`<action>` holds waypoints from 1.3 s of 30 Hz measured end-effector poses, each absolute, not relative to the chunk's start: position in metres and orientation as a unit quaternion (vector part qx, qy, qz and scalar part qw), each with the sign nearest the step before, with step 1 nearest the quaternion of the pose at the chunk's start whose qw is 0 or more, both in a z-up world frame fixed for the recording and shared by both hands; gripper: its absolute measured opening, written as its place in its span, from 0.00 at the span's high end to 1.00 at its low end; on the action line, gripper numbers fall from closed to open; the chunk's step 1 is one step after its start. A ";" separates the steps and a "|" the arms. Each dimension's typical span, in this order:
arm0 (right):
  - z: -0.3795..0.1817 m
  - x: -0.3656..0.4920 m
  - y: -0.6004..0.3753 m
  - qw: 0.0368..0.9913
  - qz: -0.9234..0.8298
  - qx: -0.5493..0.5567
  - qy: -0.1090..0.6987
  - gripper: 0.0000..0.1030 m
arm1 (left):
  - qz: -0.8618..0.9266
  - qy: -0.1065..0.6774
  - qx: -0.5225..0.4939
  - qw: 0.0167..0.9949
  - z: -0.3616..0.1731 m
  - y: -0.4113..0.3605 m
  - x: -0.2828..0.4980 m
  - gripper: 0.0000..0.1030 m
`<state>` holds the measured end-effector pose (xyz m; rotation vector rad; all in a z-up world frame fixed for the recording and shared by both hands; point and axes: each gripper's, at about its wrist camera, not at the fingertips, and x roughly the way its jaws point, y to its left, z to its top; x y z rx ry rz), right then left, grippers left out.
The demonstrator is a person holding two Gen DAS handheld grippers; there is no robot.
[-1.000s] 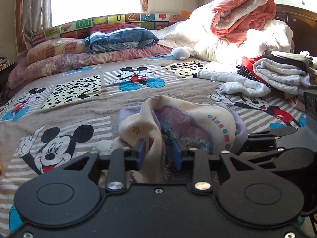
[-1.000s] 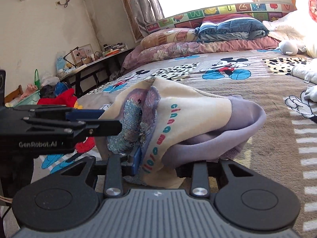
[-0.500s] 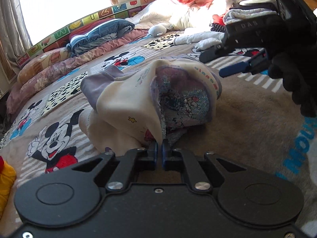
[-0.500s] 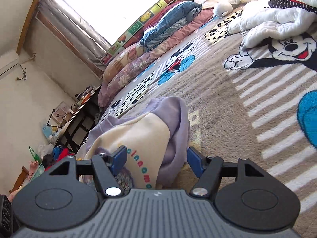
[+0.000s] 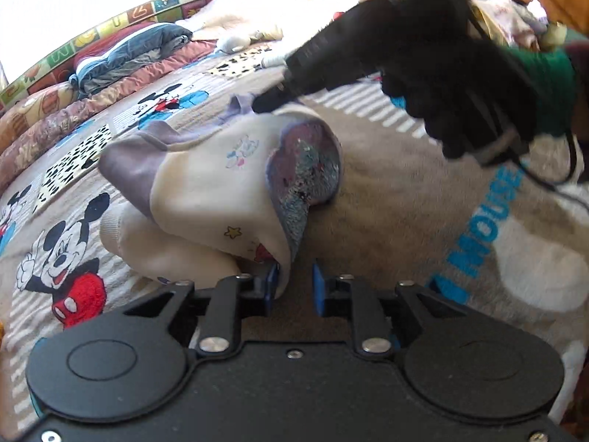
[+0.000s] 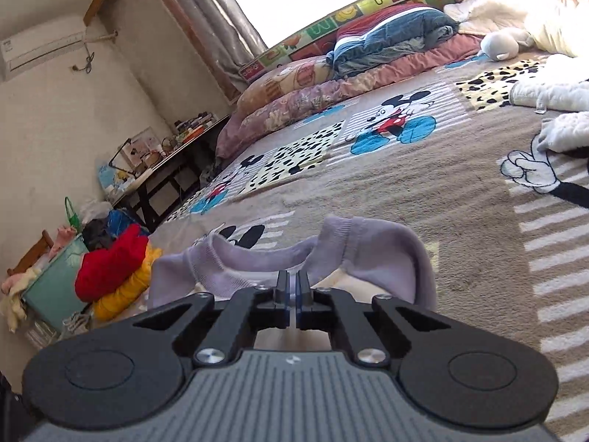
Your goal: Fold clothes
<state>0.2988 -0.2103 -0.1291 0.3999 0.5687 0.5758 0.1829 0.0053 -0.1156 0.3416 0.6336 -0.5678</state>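
A cream sweatshirt [image 5: 221, 184] with purple trim and a sequin patch lies bunched on the Mickey Mouse bedspread [image 5: 386, 202]. My left gripper [image 5: 295, 287] is open at the garment's near edge. The cream hem hangs against its left finger [image 5: 271, 287], and the right pad is bare. In the left wrist view my right gripper [image 5: 272, 99], held by a black-gloved hand [image 5: 460, 84], reaches down onto the purple collar at the far side. In its own view the right gripper [image 6: 293, 294] is shut on that purple collar [image 6: 379, 246].
Pillows [image 6: 294, 99] and a folded blue blanket [image 6: 390, 33] line the head of the bed. White garments [image 6: 552, 92] lie at the right. Beside the bed on the left stand a green basket [image 6: 55, 283], a red and yellow bundle [image 6: 114, 265] and a cluttered side table [image 6: 165, 162].
My left gripper has opened and let go of the sweatshirt's hem. My right gripper, open half a second ago, has shut on the purple collar, and the garment has settled lower.
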 end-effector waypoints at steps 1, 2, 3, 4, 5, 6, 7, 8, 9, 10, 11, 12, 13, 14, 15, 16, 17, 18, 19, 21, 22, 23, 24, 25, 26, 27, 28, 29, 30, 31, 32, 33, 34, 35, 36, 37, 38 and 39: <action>-0.129 0.288 -0.207 0.900 0.284 0.189 0.271 0.97 | -0.260 0.301 0.132 0.908 -0.109 0.012 0.186 0.75; -0.129 0.281 -0.206 0.899 0.289 0.190 0.269 0.97 | -0.243 0.297 0.097 0.918 -0.103 0.020 0.190 0.69; -0.131 0.275 -0.205 0.896 0.294 0.196 0.271 0.98 | -0.225 0.293 0.062 0.927 -0.097 0.027 0.195 0.53; -0.133 0.268 -0.203 0.894 0.296 0.193 0.276 0.97 | -0.206 0.288 0.026 0.935 -0.092 0.034 0.199 0.42; -0.134 0.262 -0.200 0.892 0.298 0.189 0.282 0.97 | -0.188 0.282 -0.009 0.941 -0.086 0.042 0.203 0.41; -0.136 0.255 -0.193 0.892 0.304 0.170 0.289 0.97 | -0.169 0.285 -0.050 0.942 -0.084 0.049 0.210 0.41; -0.139 0.248 -0.185 0.891 0.310 0.150 0.297 0.97 | -0.150 0.293 -0.087 0.940 -0.084 0.055 0.219 0.41; -0.141 0.241 -0.177 0.889 0.316 0.130 0.304 0.97 | -0.138 0.305 -0.110 0.936 -0.087 0.055 0.228 0.41; -0.144 0.234 -0.169 0.887 0.322 0.110 0.311 0.97 | -0.128 0.316 -0.129 0.931 -0.090 0.055 0.237 0.41; -0.146 0.226 -0.161 0.885 0.328 0.090 0.318 0.97 | -0.118 0.328 -0.141 0.927 -0.093 0.052 0.245 0.41; -0.148 0.219 -0.154 0.883 0.332 0.078 0.323 0.97 | -0.113 0.336 -0.146 0.924 -0.096 0.047 0.251 0.41; -0.150 0.214 -0.151 0.880 0.335 0.080 0.327 0.97 | -0.109 0.335 -0.148 0.924 -0.098 0.043 0.254 0.43; -0.151 0.208 -0.149 0.877 0.338 0.085 0.331 0.97 | -0.104 0.332 -0.149 0.926 -0.099 0.041 0.255 0.64; -0.153 0.203 -0.149 0.874 0.338 0.094 0.336 0.97 | -0.098 0.328 -0.150 0.927 -0.100 0.038 0.256 0.78; -0.154 0.199 -0.151 0.873 0.337 0.103 0.338 0.97 | -0.093 0.325 -0.147 0.930 -0.099 0.037 0.255 0.90; -0.154 0.195 -0.153 0.870 0.335 0.116 0.342 0.97 | -0.099 0.319 -0.134 0.933 -0.098 0.034 0.247 0.92; -0.154 0.191 -0.158 0.867 0.333 0.132 0.346 0.97 | -0.110 0.311 -0.120 0.936 -0.098 0.030 0.238 0.93; -0.154 0.188 -0.164 0.864 0.329 0.150 0.350 0.94 | -0.120 0.304 -0.105 0.939 -0.097 0.026 0.228 0.93; -0.153 0.184 -0.171 0.863 0.322 0.169 0.352 0.93 | -0.131 0.296 -0.090 0.942 -0.096 0.022 0.218 0.93; -0.153 0.173 -0.186 0.860 0.307 0.210 0.351 0.92 | -0.152 0.280 -0.060 0.946 -0.094 0.014 0.199 0.93; -0.154 0.167 -0.194 0.857 0.300 0.229 0.351 0.90 | -0.162 0.272 -0.045 0.947 -0.093 0.010 0.189 0.93; -0.154 0.160 -0.202 0.854 0.293 0.249 0.350 0.83 | -0.168 0.271 -0.019 0.948 -0.095 0.004 0.178 0.93; -0.155 0.153 -0.209 0.851 0.286 0.268 0.349 0.71 | -0.174 0.272 0.010 0.946 -0.100 -0.002 0.167 0.93; -0.156 0.147 -0.217 0.847 0.279 0.287 0.348 0.62 | -0.179 0.274 0.034 0.944 -0.106 -0.006 0.156 0.93; -0.160 0.135 -0.222 0.847 0.271 0.297 0.348 0.48 | -0.181 0.275 0.052 0.943 -0.111 -0.007 0.145 0.93; -0.163 0.134 -0.226 0.846 0.267 0.304 0.348 0.45 | -0.182 0.276 0.067 0.941 -0.116 -0.008 0.135 0.93; -0.165 0.128 -0.230 0.843 0.263 0.314 0.349 0.45 | -0.183 0.277 0.083 0.940 -0.121 -0.009 0.126 0.93; -0.166 0.121 -0.233 0.840 0.260 0.324 0.349 0.44 | -0.184 0.277 0.099 0.938 -0.126 -0.009 0.116 0.94; -0.166 0.115 -0.236 0.838 0.257 0.334 0.348 0.41 | -0.182 0.276 0.119 0.936 -0.130 -0.010 0.108 0.94; -0.167 0.108 -0.239 0.835 0.254 0.344 0.346 0.39 | -0.180 0.275 0.140 0.934 -0.134 -0.010 0.101 0.94; -0.167 0.103 -0.242 0.833 0.253 0.352 0.343 0.38 | -0.178 0.273 0.161 0.932 -0.137 -0.011 0.093 0.94; -0.168 0.097 -0.243 0.832 0.252 0.359 0.340 0.37 | -0.175 0.273 0.173 0.930 -0.140 -0.009 0.088 0.94; -0.168 0.092 -0.245 0.830 0.252 0.366 0.337 0.37 | -0.172 0.274 0.174 0.930 -0.141 -0.005 0.085 0.94; -0.168 0.085 -0.247 0.828 0.253 0.375 0.332 0.35 | -0.169 0.277 0.173 0.930 -0.143 0.000 0.081 0.94; -0.168 0.083 -0.251 0.826 0.252 0.382 0.329 0.34 | -0.166 0.279 0.172 0.930 -0.145 0.006 0.077 0.94; -0.169 0.078 -0.255 0.825 0.250 0.389 0.325 0.33 | -0.162 0.281 0.173 0.930 -0.146 0.010 0.074 0.94; -0.170 0.075 -0.259 0.822 0.249 0.398 0.322 0.32 | -0.158 0.283 0.180 0.929 -0.147 0.013 0.070 0.94; -0.171 0.072 -0.264 0.819 0.247 0.408 0.319 0.31 | -0.154 0.285 0.189 0.927 -0.148 0.016 0.066 0.94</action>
